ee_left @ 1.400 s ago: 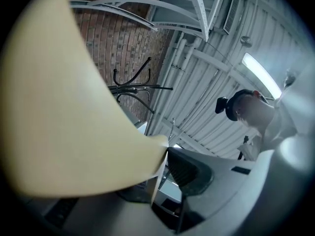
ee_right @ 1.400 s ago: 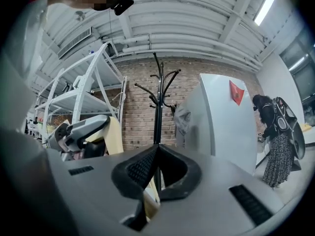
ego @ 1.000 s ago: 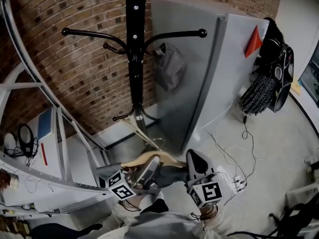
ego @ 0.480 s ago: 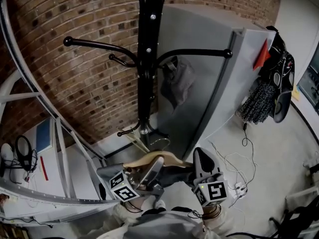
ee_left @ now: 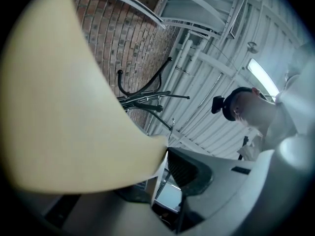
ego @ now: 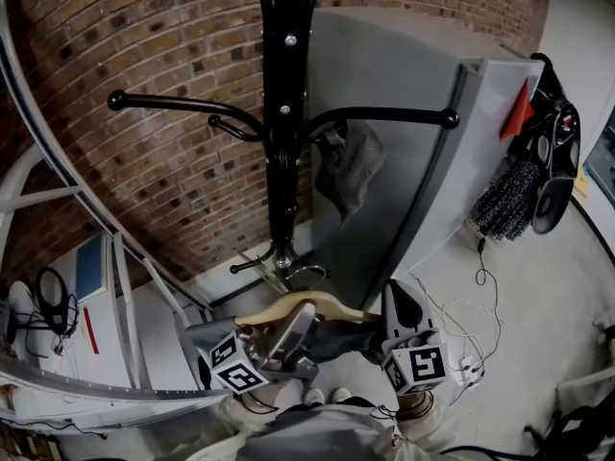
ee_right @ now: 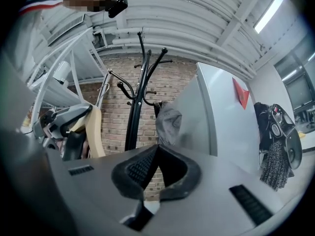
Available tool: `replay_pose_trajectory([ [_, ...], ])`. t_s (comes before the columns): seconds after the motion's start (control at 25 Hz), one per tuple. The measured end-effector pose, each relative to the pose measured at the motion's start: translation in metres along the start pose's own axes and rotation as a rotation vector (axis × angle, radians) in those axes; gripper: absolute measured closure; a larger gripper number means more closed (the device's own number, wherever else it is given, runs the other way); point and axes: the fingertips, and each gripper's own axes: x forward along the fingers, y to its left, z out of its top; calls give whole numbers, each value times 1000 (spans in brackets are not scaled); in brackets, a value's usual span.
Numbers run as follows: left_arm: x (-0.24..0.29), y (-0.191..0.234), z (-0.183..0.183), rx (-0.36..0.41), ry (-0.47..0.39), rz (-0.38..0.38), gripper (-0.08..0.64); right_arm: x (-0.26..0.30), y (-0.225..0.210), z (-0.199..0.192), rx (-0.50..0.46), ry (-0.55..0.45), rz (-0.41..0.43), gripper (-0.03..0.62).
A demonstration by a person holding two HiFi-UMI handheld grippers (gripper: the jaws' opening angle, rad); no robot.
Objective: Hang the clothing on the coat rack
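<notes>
A black coat rack (ego: 283, 142) stands before the brick wall, also in the right gripper view (ee_right: 133, 117). A grey garment (ego: 351, 166) hangs from one of its right hooks (ee_right: 167, 124). My left gripper (ego: 293, 320) is low in the head view and shut on a pale wooden hanger (ego: 303, 303). The hanger (ee_left: 64, 107) fills the left of the left gripper view, pressed against the jaw pad (ee_left: 189, 168). Dark clothing (ego: 336, 339) hangs under the hanger, between the two grippers. My right gripper (ego: 402, 301) is beside it, pads (ee_right: 140, 168) together with nothing between them.
A tall grey cabinet (ego: 423, 161) stands right of the rack. White metal framing (ego: 125, 296) runs along the left. Loose cables (ego: 461, 325) lie on the floor at the right, and black bags (ego: 548, 161) hang at the far right.
In the head view the coat rack has shifted right and looks nearer. Both grippers have drifted slightly right with the hanger still held.
</notes>
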Motion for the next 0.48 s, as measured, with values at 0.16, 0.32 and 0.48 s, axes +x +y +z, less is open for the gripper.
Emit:
replay_pose_trajectory([
  [0.16,13,1,9,26,-16,5,454,6,-9,11,-15,-15,14,571],
  [0.32,21,6,21,36,-46,22,454,11,-27,14,-14,-18,2,571],
  [0.48,28,10,36,58,-74,22,454,17,-34,18,-24,-28,14,571],
])
